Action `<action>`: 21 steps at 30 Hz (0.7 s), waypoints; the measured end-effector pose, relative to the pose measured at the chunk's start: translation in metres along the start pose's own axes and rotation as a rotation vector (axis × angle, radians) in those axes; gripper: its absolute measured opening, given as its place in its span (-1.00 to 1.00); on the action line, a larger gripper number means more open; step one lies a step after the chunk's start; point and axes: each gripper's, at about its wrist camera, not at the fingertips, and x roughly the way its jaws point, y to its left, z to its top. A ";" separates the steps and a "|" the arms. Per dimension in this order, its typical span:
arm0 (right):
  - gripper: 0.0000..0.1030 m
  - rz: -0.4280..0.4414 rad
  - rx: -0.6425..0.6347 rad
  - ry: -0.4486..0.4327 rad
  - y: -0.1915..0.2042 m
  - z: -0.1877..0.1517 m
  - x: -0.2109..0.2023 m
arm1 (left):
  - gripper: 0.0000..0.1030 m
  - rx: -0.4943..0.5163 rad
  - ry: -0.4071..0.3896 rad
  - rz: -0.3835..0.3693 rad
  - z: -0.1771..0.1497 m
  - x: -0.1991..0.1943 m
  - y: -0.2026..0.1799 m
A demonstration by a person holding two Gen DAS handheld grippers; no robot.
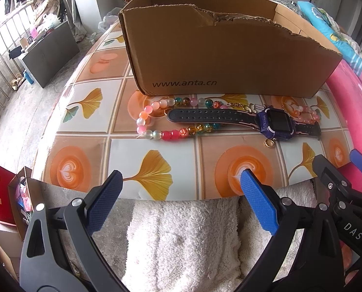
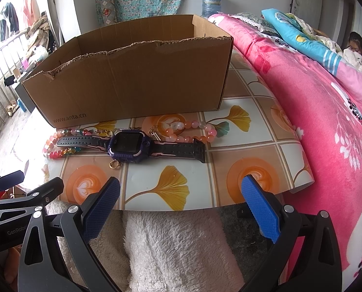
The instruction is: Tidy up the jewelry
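Left wrist view: the left gripper (image 1: 181,182) sits at the bottom of the frame, its blue pads (image 1: 257,203) wide apart and holding nothing, over the near edge of the table (image 1: 88,150).
Right wrist view: the right gripper (image 2: 181,189) is likewise at lower centre, jaws spread and empty; its tip also shows at the right edge of the left wrist view.
Jewelry, location: a smartwatch (image 2: 129,146) lies flat at mid-frame, its strap running left to right across a multicoloured bead string (image 1: 156,121); a pink bead bracelet (image 2: 195,131) lies to its right, touching the strap.
Small items: a gold ring (image 2: 114,165) rests just in front of the watch face; a gold chain (image 1: 237,105) lies between the watch and the box.
Container: an open cardboard box (image 2: 132,85) with a torn front rim stands directly behind the jewelry; I cannot see inside it.
Step in hand (judged): nothing picked yet; a first reach toward the pile.
Technique (judged): take the watch first, since it lies on top; pinch across the case or strap, lift straight up so the beads do not drag, and clear the torn rim before releasing.
Risk (judged): the ring is thin and flat, and likely to slip from the pads.
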 end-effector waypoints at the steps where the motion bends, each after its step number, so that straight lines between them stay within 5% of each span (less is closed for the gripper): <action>1: 0.90 0.000 0.000 0.000 0.000 0.000 0.000 | 0.82 0.000 -0.001 0.000 0.000 0.000 0.000; 21: 0.90 -0.001 0.000 -0.002 0.000 0.000 0.000 | 0.82 0.002 -0.009 0.008 0.000 -0.001 0.002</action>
